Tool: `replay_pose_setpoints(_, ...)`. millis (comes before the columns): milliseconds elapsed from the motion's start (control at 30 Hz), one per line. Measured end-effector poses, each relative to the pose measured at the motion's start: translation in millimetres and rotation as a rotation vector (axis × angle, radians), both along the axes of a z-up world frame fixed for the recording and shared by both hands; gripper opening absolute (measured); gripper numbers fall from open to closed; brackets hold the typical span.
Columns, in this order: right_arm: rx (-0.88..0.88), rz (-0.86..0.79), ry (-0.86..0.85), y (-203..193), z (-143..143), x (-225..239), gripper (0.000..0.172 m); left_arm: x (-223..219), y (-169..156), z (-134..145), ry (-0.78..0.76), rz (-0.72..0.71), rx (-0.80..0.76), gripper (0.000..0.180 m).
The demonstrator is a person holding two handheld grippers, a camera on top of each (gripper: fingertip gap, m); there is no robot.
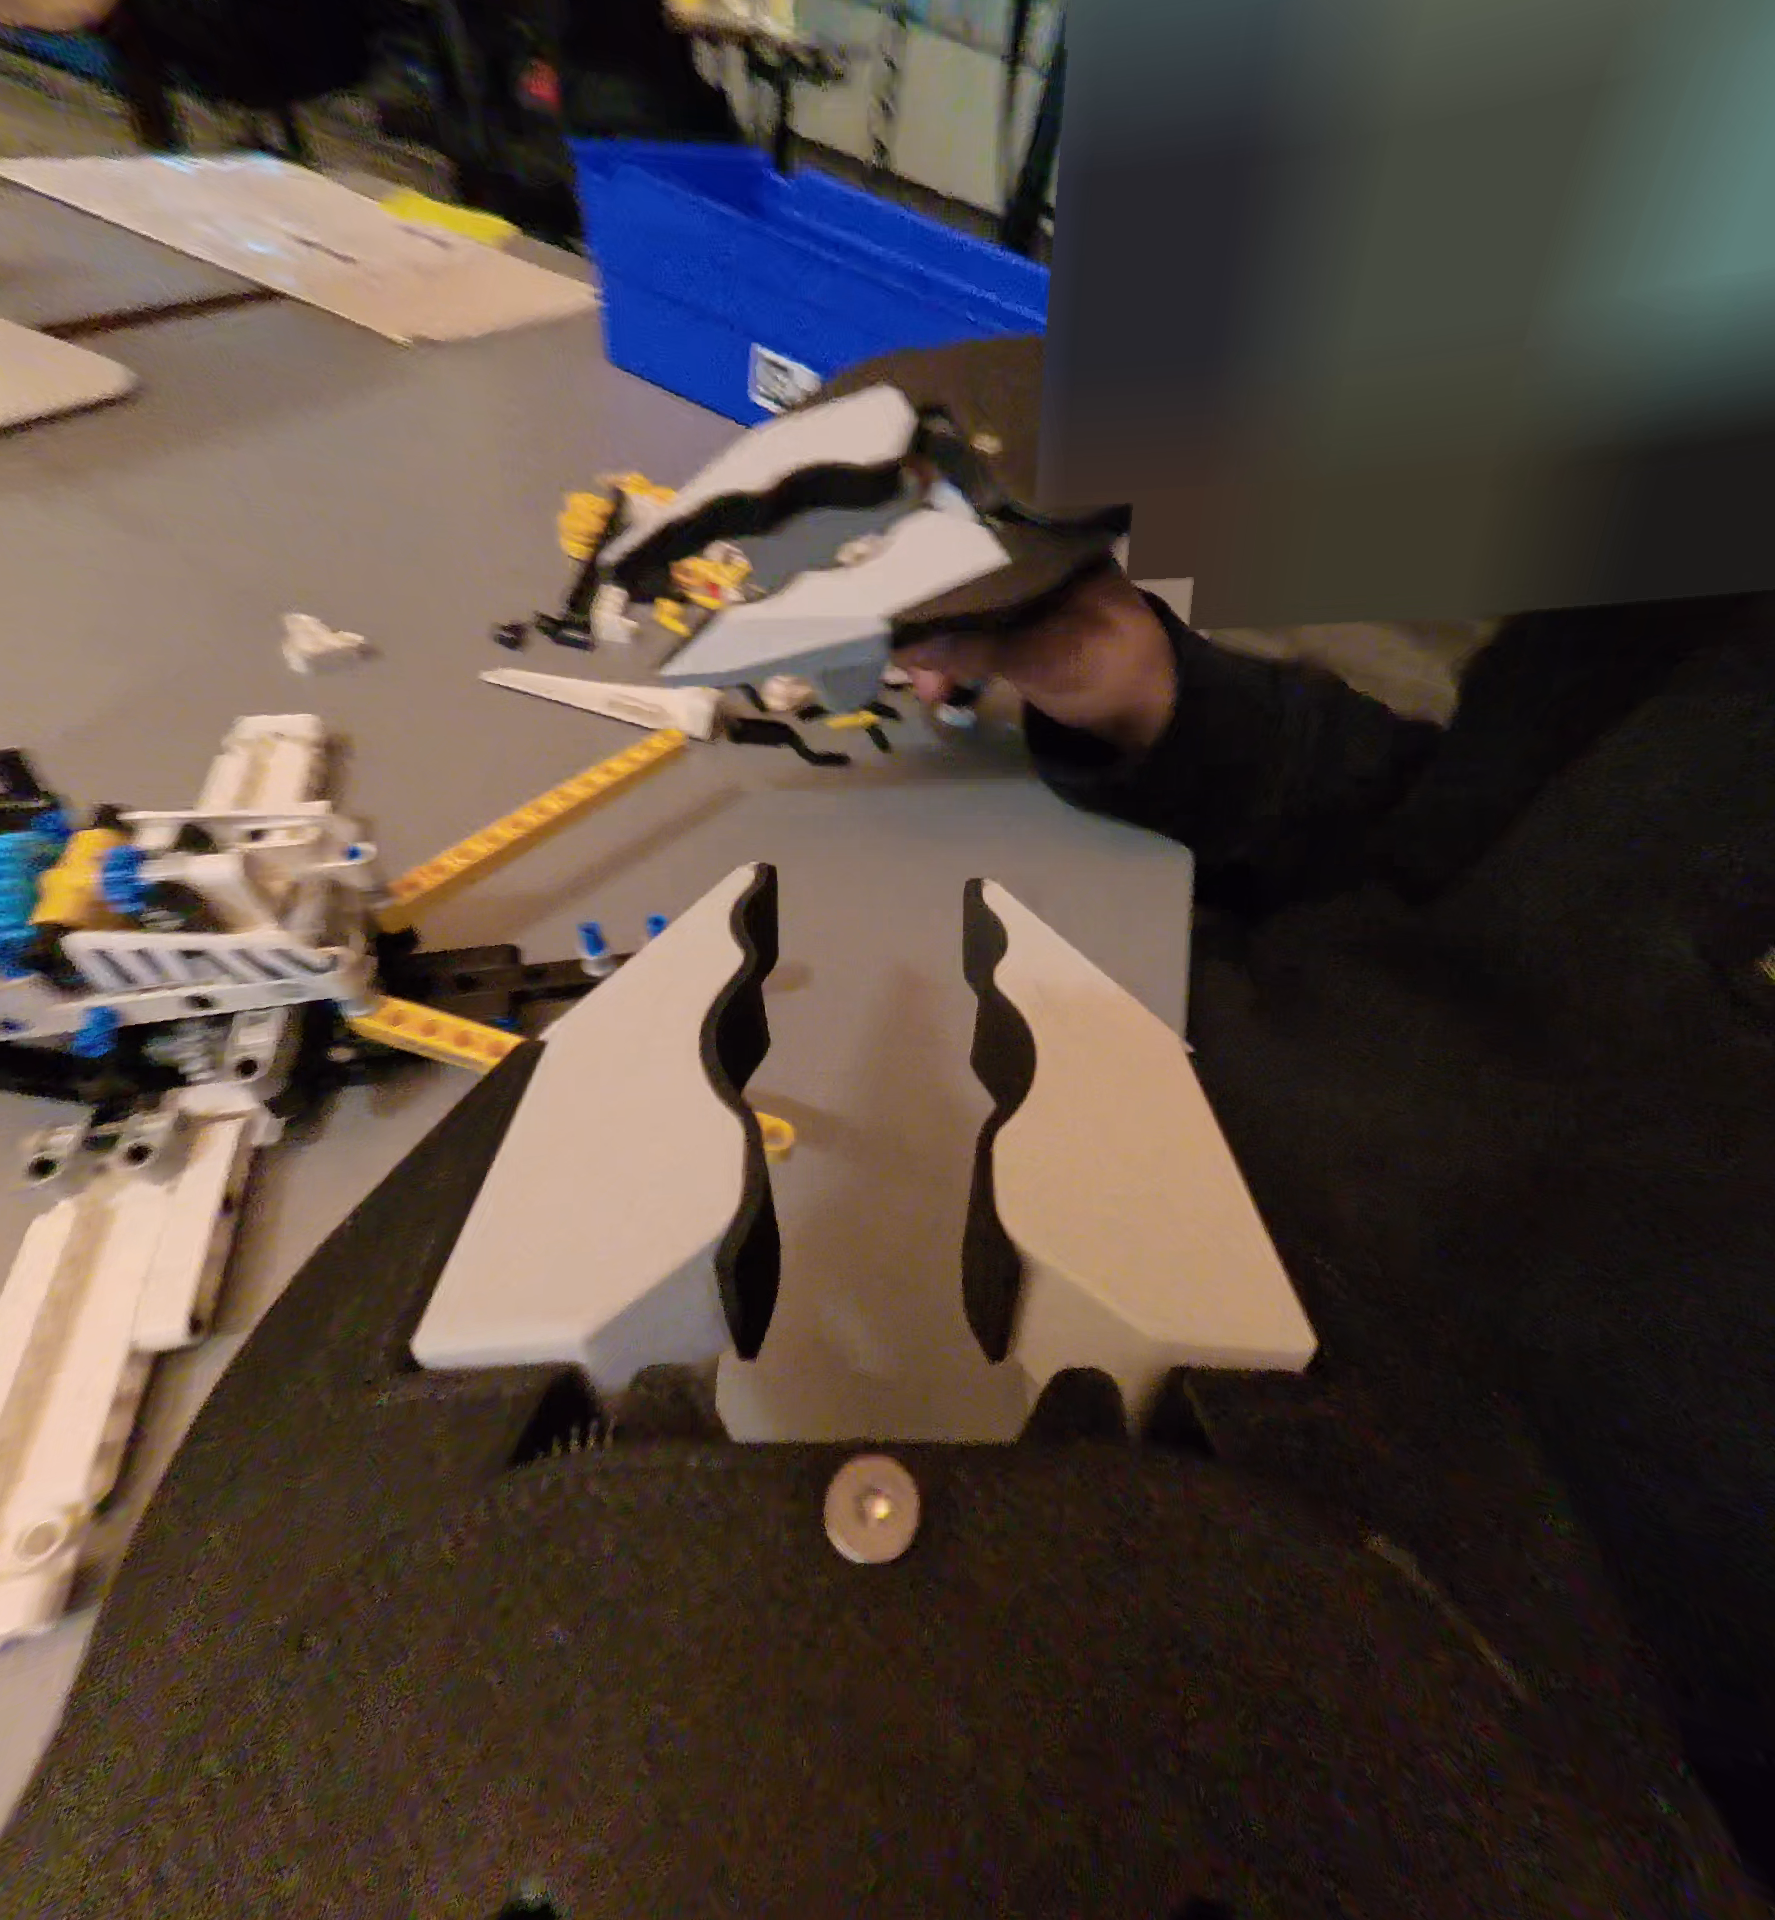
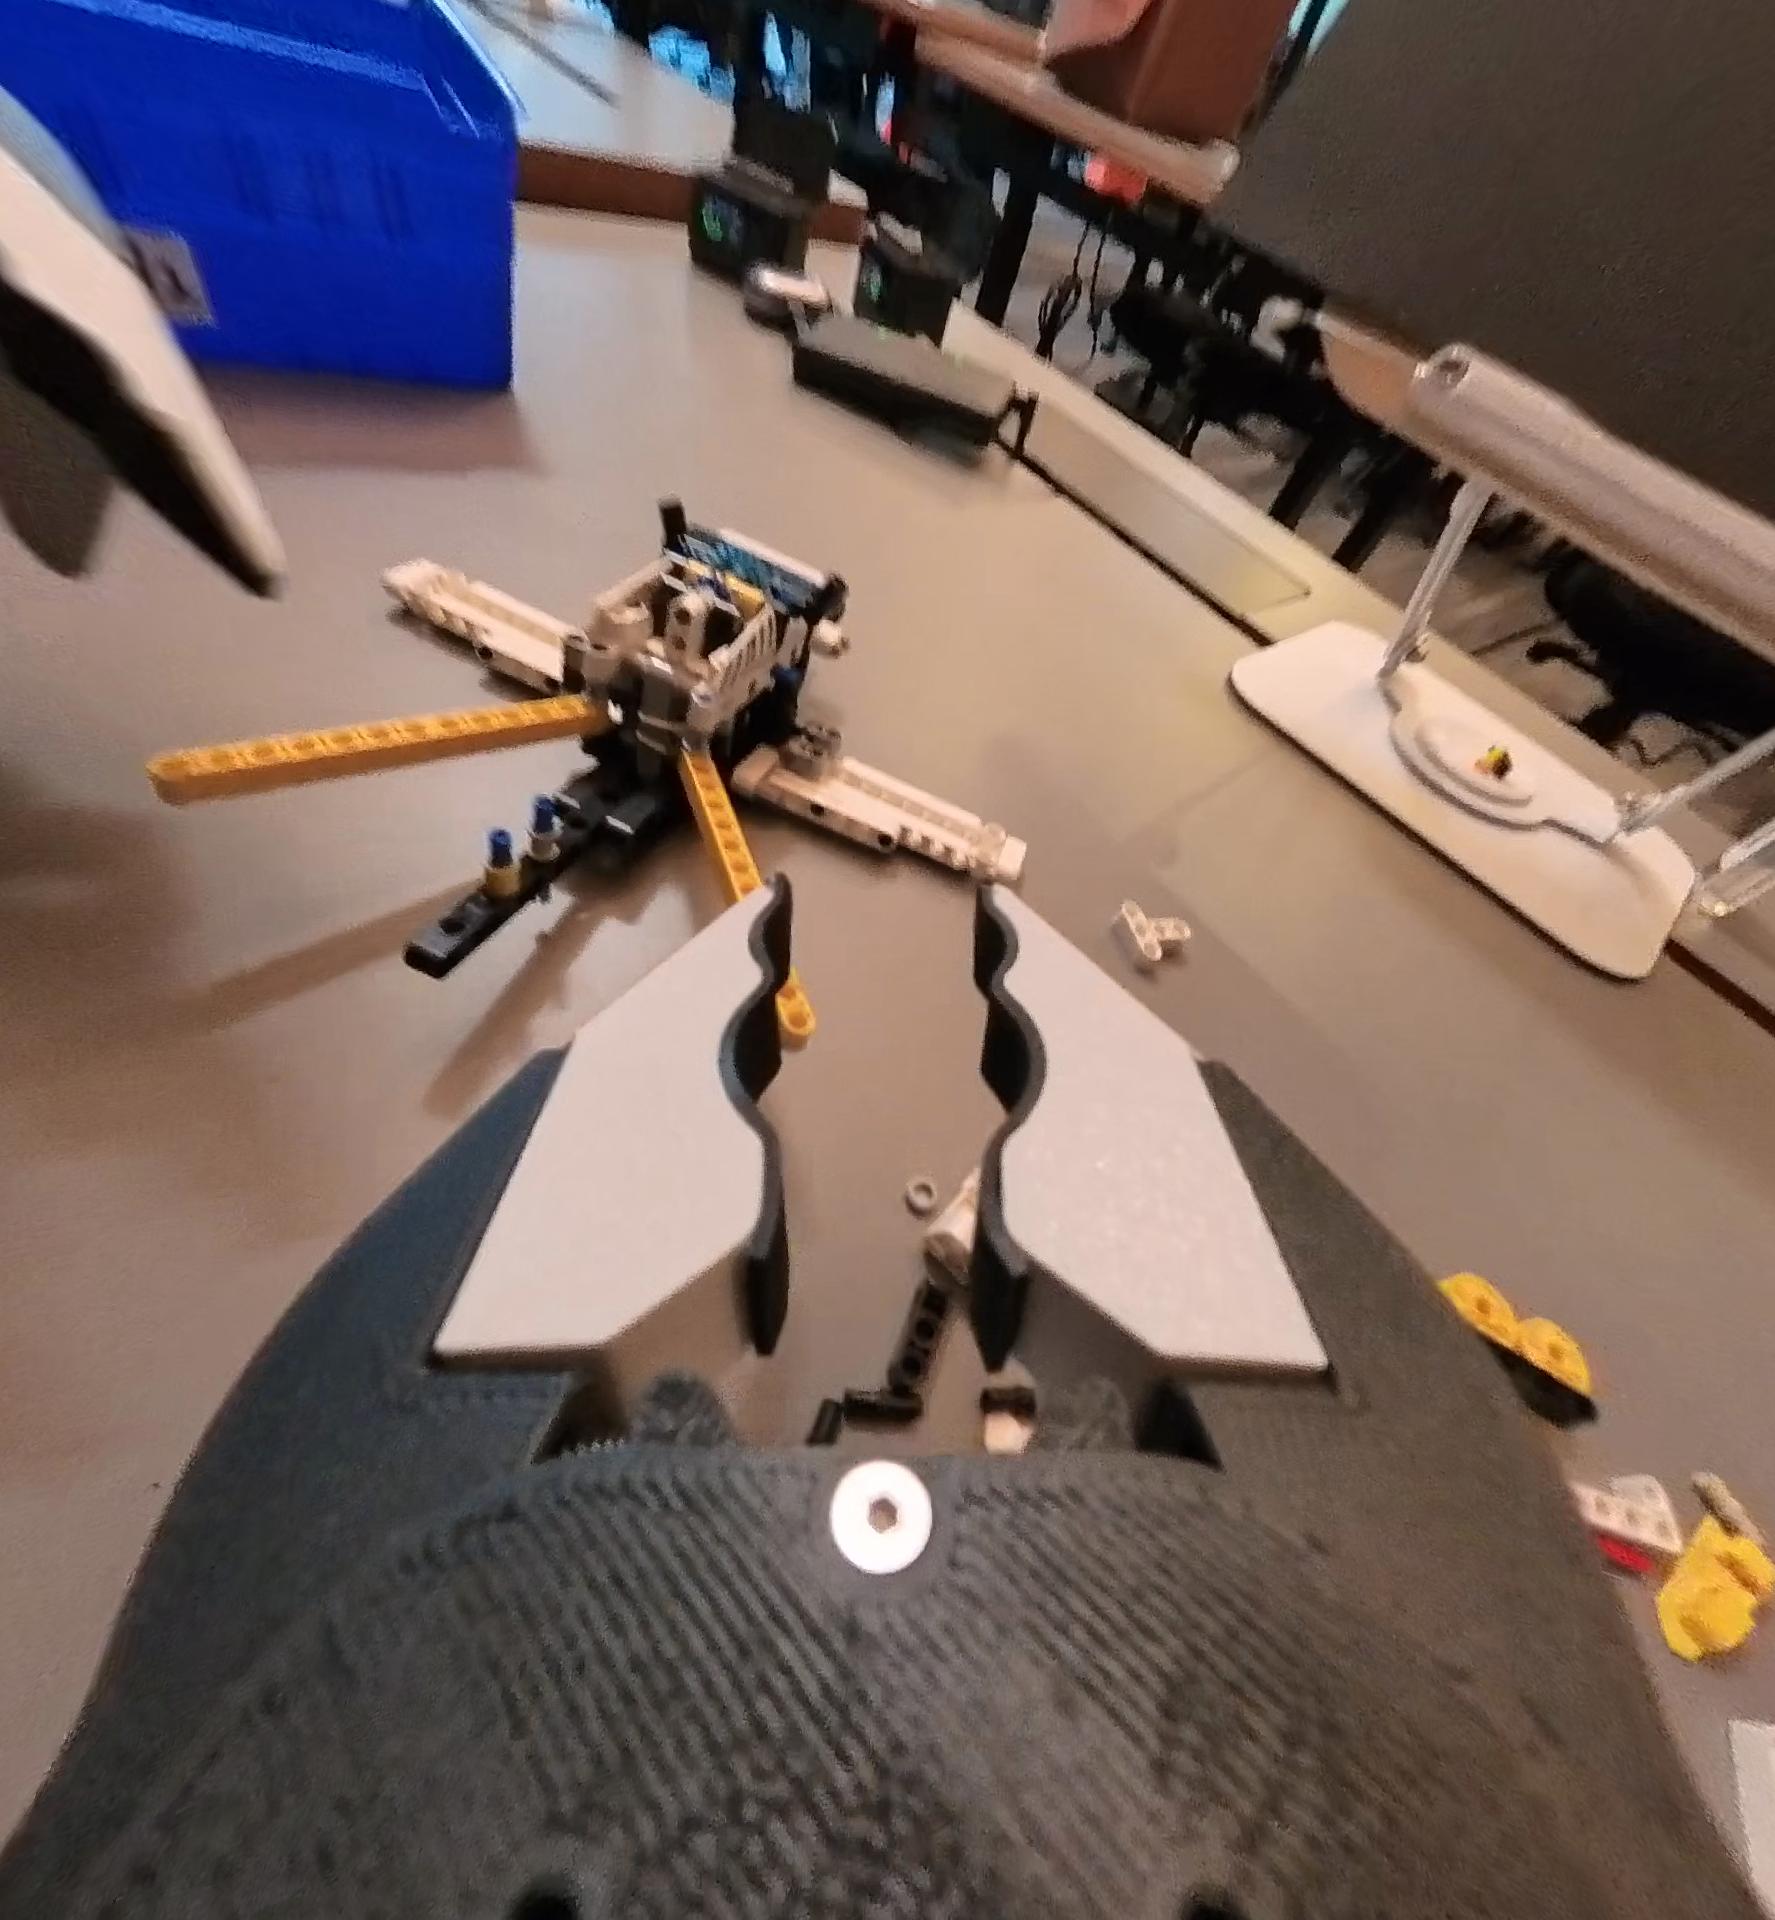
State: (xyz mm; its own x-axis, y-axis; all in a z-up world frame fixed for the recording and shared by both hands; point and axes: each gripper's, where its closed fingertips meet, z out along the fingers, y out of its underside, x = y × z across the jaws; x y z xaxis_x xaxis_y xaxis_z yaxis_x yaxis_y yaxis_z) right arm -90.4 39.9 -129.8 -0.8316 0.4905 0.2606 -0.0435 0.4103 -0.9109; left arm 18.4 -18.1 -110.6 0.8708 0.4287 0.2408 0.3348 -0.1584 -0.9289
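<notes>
A partly built toy-brick model [image 1: 166,935] of white, black, blue and yellow parts lies on the grey table [image 1: 239,540]; it also shows in the right wrist view [image 2: 675,644]. Two yellow beams [image 2: 363,743] stick out of it. My left gripper [image 1: 867,881] is open and empty over bare table near the table's right edge, to the right of the model. My right gripper [image 2: 883,889] is open and empty, with its left fingertip over the end of the short yellow beam [image 2: 727,842]. In the left wrist view the right gripper [image 1: 644,611] hovers open over loose parts.
A blue bin [image 1: 758,270] stands at the back. Small loose parts lie under the right gripper [image 2: 924,1320] and to its right [image 2: 1714,1590]. A white stand base [image 2: 1465,790] sits at right. A white wedge panel [image 1: 602,701] and flat cardboard [image 1: 291,239] lie on the table.
</notes>
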Motion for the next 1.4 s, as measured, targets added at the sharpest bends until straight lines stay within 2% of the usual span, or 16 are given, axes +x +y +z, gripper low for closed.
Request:
replay_pose_setpoints(167, -0.106, 0.121, 0.032, -17, 19, 24, 0.033, -25, -10, 3, 0.011, 0.171, 0.027, 0.032)
replay_pose_setpoints(433, -0.159, 0.25, -0.166, -41, 10, 50, 0.03, -31, -9, 16, 0.011, 0.236, 0.115, 0.033)
replay_pose_setpoints(533, -0.182, 0.276, -0.253, -48, 7, 55, 0.029, -28, -2, 0, -0.004, 0.204, 0.035, 0.035)
replay_pose_setpoints(633, -0.155, 0.296, -0.332, -54, -4, 59, 0.026, -34, -3, -26, 0.014, 0.243, -0.139, 0.039)
replay_pose_setpoints(700, -0.111, 0.274, -0.334, -57, -13, 57, 0.023, -39, -5, -33, 0.038, 0.278, -0.208, 0.042)
replay_pose_setpoints(967, 0.055, 0.242, -0.279, -67, -36, 54, 0.014, -46, -3, -48, 0.055, 0.273, -0.304, 0.04)
replay_pose_setpoints(1067, 0.057, 0.249, -0.287, -69, -37, 55, 0.013, -46, -4, -50, 0.042, 0.249, -0.291, 0.036)
replay_pose_setpoints(1133, 0.057, 0.255, -0.294, -70, -38, 55, 0.003, -46, -6, -47, 0.026, 0.248, -0.252, 0.036)
replay_pose_setpoints(1267, 0.032, 0.265, -0.339, -70, -38, 55, 0.003, -37, -3, -28, 0.04, 0.254, -0.211, 0.037)
replay_pose_setpoints(1333, 0.014, 0.275, -0.373, -70, -37, 54, 0.002, -33, 1, -22, 0.089, 0.291, -0.235, 0.037)
replay_pose_setpoints(1400, 0.008, 0.285, -0.403, -70, -37, 55, 0.002, -31, 3, -28, 0.126, 0.371, -0.303, 0.036)
